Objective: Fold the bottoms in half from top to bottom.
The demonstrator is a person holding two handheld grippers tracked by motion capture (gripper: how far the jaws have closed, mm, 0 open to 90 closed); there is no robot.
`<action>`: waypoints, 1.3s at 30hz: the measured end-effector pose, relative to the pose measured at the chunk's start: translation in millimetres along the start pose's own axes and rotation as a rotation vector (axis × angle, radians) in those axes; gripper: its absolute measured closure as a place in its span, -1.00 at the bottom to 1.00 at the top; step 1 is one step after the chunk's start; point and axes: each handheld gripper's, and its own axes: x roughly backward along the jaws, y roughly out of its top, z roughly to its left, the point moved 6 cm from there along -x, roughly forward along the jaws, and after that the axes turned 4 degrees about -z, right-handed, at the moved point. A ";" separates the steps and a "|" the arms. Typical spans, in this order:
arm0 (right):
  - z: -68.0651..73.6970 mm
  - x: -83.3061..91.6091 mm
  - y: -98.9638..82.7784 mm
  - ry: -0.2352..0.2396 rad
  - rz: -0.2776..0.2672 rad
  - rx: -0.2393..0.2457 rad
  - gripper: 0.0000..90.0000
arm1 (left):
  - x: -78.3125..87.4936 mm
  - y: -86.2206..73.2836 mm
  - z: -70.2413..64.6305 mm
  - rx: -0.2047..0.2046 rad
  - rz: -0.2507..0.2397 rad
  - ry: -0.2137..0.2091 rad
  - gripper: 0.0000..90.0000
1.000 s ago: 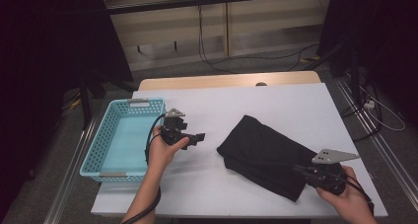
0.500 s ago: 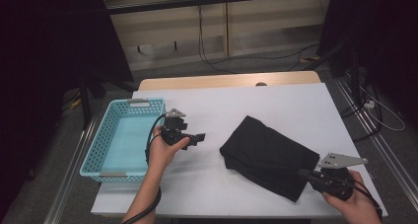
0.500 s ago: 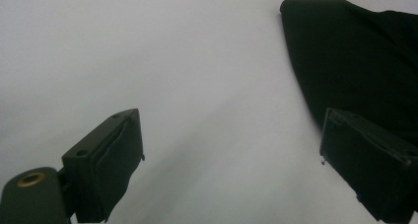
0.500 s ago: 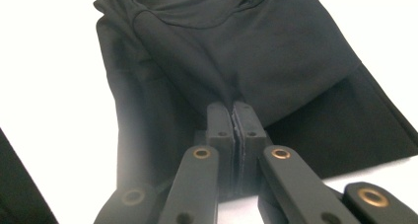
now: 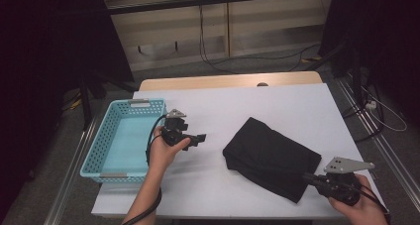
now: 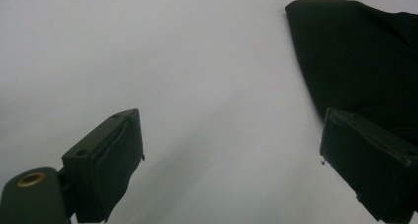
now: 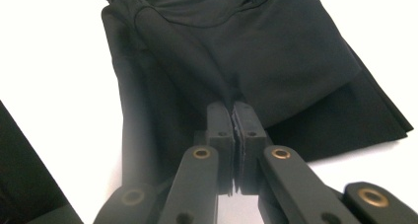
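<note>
So, quick rundown, biggest to smallest:

Table [image 5: 277,106]: white top, mostly bare, so the cloth has room to be dragged or folded flat.

Black cloth [image 5: 270,155]: folded dark garment lying on the right half of the table, well apart from the basket. Its near corner points at the right hand, which I'd guess is why it gets grabbed there.

Basket [image 5: 101,158]: light blue plastic one at the table's left edge, nothing inside it. Probably where the cloth ends up, just my guess.

Right gripper [image 7: 232,116]: jaws pressed together with a fold of the black cloth pinched between them at the near edge. Held low and nearly level, which looks right for pulling or lifting that corner.

Left gripper [image 5: 200,137]: jaws wide apart, nothing between them, hovering over bare table between basket and cloth. Its own view has the cloth's far corner just off to one side, so it seems parked, ready to take a second corner.
</note>
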 end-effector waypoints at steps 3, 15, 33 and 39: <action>2.4 2.2 -1.0 0.010 -0.002 0.001 0.95 | -0.1 -0.2 0.0 -0.001 0.004 -0.001 -0.80; -20.5 -9.3 26.9 -0.103 -0.048 0.003 0.28 | -1.3 -0.9 0.3 -0.007 0.011 0.000 -0.80; -51.9 -83.0 37.1 -0.203 0.072 -0.041 0.47 | 0.2 1.2 0.9 0.009 -0.006 -0.006 -0.80; -54.9 -83.2 35.7 -0.159 0.068 -0.070 0.81 | -0.4 1.6 -0.3 -0.004 0.002 -0.006 -0.80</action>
